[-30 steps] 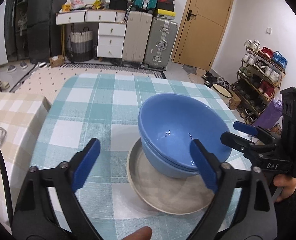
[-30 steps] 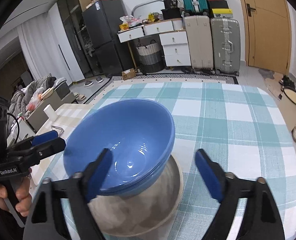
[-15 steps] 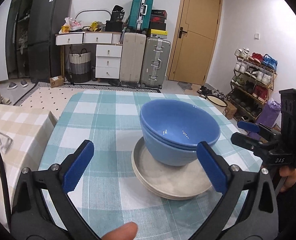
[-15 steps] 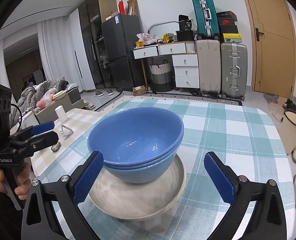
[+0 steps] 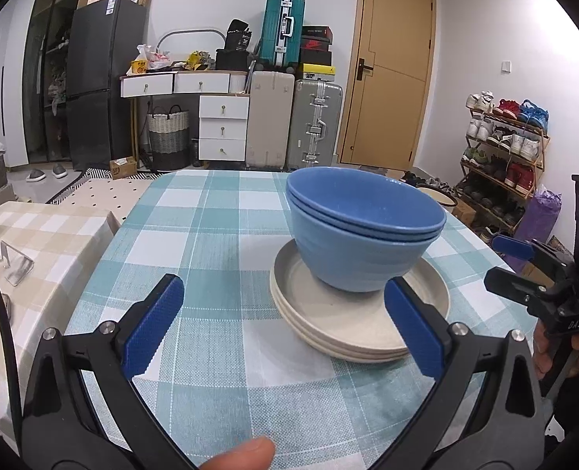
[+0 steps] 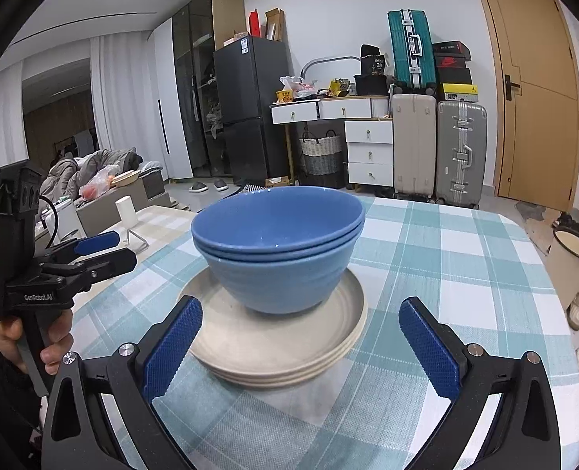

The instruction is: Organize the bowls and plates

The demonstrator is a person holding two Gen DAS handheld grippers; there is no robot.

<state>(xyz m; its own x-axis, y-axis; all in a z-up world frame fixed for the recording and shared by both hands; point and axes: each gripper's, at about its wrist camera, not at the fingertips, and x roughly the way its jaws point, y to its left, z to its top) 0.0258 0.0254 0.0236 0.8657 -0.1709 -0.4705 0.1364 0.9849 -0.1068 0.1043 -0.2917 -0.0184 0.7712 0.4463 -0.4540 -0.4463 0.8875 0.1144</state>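
You have drawn both hand-held grippers back and down from the stack. A second ago your left hand-held gripper [image 5: 283, 327] reached over the blue bowls [image 5: 362, 235]; now its open fingers end at the near edge of the plates [image 5: 358, 313]. Your right hand-held gripper [image 6: 301, 346] has left the bowl rim and sits low on the near side, so you see the bowls side-on.

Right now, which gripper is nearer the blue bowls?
Left, slightly. The left gripper has one fingertip overlapping the edge of the blue bowls. The right gripper sits back from them, over the front rim of the beige plates. Both are open.
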